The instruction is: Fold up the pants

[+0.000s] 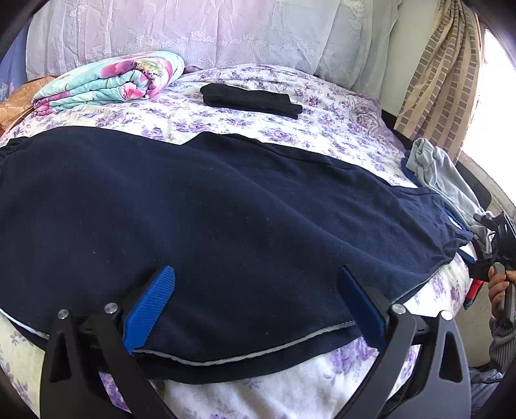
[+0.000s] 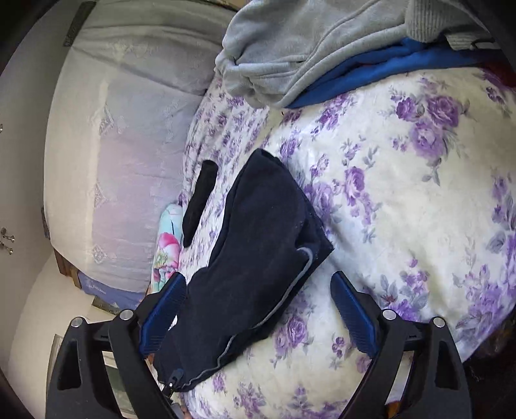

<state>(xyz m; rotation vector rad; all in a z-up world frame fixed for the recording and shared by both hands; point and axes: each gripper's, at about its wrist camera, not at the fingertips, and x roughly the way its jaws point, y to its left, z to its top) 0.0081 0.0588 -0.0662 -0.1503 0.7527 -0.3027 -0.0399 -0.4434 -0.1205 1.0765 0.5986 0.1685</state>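
Observation:
Navy pants (image 1: 225, 209) with grey piping lie spread across the floral bedspread (image 1: 290, 396). In the left wrist view my left gripper (image 1: 256, 290) is open over the near hem. Its blue pads (image 1: 151, 309) stand wide apart with the cloth lying between them. In the right wrist view my right gripper (image 2: 258, 306) is also open. One end of the pants (image 2: 258, 245) lies loose between its fingers, close to the left pad (image 2: 164, 316), and neither pad presses on it. At the right edge of the left wrist view a hand (image 1: 498, 287) holds the right gripper's handle.
A folded black garment (image 1: 251, 100) and a folded flowered quilt (image 1: 106, 80) lie farther back on the bed. A heap of grey clothes (image 2: 306, 42) over a blue garment (image 2: 371, 74) sits at the bed's right side. A lace-covered headboard (image 1: 193, 29) and a curtain (image 1: 441, 74) stand behind.

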